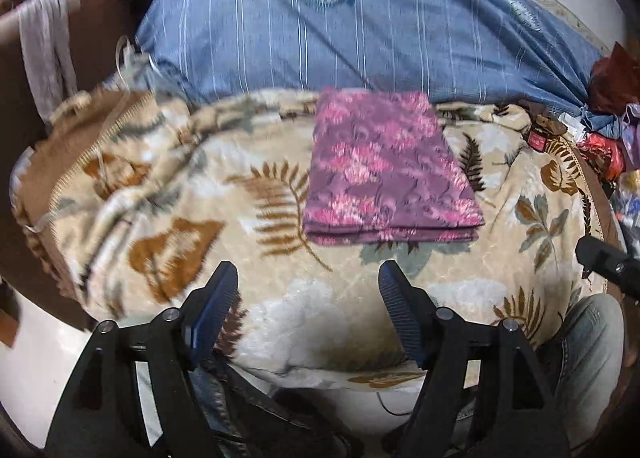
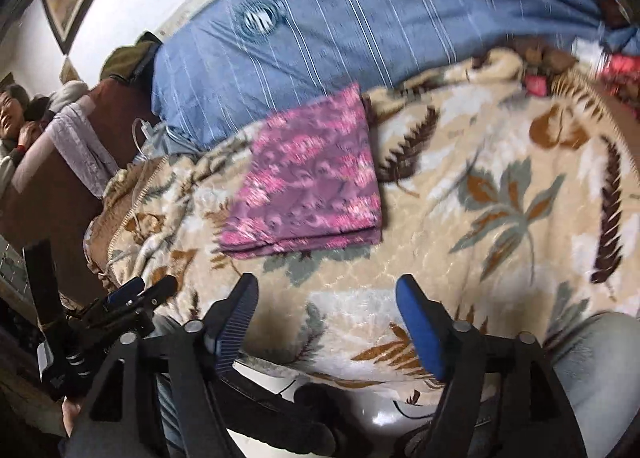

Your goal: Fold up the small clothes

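Both grippers are hovering with fingers spread wide, gripping nothing: the left gripper (image 1: 308, 278) and right gripper (image 2: 326, 290). Just beyond them, untouched, the folded purple cloth (image 1: 386, 174) is lying flat on the leaf-print blanket (image 1: 240, 194), its far edge nearing the blue striped bedding (image 1: 360, 38).

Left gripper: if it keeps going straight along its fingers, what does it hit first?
Probably the folded purple cloth, which lies just ahead and slightly right of the open left gripper. Only bare leaf-print blanket sits between them. Depth is unclear in the fisheye view; if angled downward, it would meet the blanket first.
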The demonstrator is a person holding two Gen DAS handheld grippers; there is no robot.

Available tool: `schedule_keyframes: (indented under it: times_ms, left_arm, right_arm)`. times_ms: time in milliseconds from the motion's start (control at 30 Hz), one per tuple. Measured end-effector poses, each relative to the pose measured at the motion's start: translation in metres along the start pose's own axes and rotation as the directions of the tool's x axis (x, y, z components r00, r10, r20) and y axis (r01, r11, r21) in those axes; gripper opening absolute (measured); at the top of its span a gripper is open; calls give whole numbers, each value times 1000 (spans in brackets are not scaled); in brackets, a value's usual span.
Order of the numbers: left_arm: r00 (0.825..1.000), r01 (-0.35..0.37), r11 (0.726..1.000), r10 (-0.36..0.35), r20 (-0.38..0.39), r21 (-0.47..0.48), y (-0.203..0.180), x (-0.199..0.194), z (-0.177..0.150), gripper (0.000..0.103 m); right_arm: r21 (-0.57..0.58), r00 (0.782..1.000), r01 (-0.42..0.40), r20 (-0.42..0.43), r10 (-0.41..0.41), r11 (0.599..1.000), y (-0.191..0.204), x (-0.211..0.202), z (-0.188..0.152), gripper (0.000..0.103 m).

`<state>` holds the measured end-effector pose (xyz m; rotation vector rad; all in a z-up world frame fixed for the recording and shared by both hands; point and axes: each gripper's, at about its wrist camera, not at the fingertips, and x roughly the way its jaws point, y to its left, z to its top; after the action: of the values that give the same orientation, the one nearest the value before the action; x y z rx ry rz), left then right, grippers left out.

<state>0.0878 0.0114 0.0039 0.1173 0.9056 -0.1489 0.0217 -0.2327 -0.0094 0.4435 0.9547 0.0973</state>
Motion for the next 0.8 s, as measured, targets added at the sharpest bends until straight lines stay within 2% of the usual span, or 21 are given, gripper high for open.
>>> schedule_keyframes:
  times_ms: [133, 300, 433, 800]
  left_arm:
    - [997, -52, 997, 49, 55, 48, -9, -31, 4, 73]
    - [992, -83, 996, 80, 100, 20, -7, -60, 11, 73]
    - [993, -48, 999, 49, 103, -12, 1, -77, 17, 73]
    - [995, -78, 996, 80, 65, -34, 8, -83, 19, 73]
  right_arm:
    - [-16, 1000, -4, 29, 4, 1000, 15, -26, 6, 77]
    - [-41, 996, -5, 89, 9, 999, 32, -59, 14, 81]
    - [-69, 995, 3, 102, 4, 998, 42, -69, 18, 83]
    - [-108, 995, 21, 100, -10, 994, 56, -68, 21, 85]
